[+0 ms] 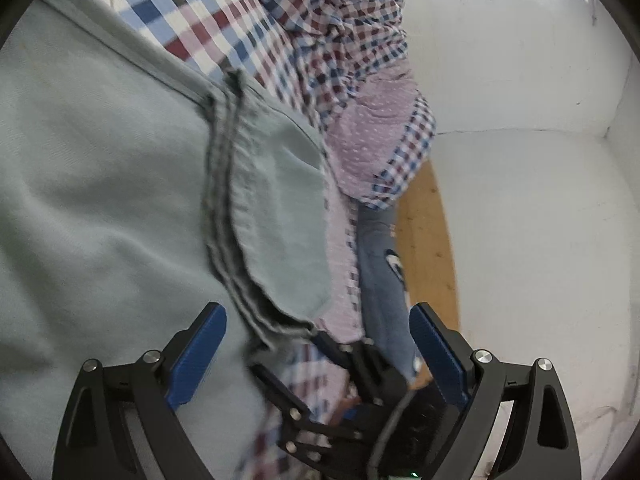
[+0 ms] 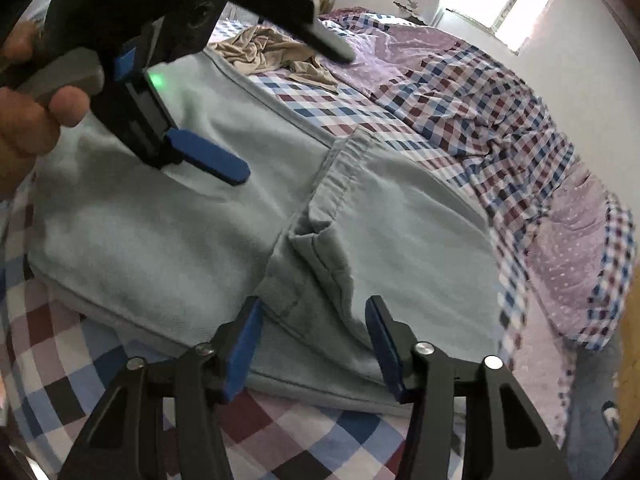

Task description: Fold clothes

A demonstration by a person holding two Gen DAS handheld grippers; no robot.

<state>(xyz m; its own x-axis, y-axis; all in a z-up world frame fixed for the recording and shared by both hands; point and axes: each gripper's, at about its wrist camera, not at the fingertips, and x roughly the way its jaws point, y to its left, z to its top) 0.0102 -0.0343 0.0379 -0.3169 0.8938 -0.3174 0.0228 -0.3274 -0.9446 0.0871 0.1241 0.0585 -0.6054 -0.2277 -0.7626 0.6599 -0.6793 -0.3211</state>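
Your bed [image 2: 328,432], spread with a checked sheet, carries everything here, and a rumpled checked and dotted quilt [image 2: 500,120] lies along the garment's far side toward the window. The garment [image 2: 168,240], a pale grey-green knit, lies spread flat across the sheet, and it shows doubled layers along its near edge, so it looks at least partly folded; whether more folds are wanted, you cannot settle from this alone. A ribbed hem or cuff [image 2: 340,176] crosses the garment's middle, with a small turned-up flap just below it. A crumpled beige cloth [image 2: 272,52] sits beyond the garment's far edge. Your left gripper [image 2: 208,152] hovers over the garment's left part, held in your hand [image 2: 28,112]; its own camera shows its fingers spread wide with nothing between them. Your right gripper [image 2: 316,344] stands at the garment's near edge, fingers likewise apart and empty, straddling the seam there. Expect the cloth to be light, soft and limp: it will sag and drag on the sheet, and layers may slide apart. If you take hold, pinch through all layers at a hem or corner, where the stitched edge is thicker and gives firmer purchase than the loose middle.
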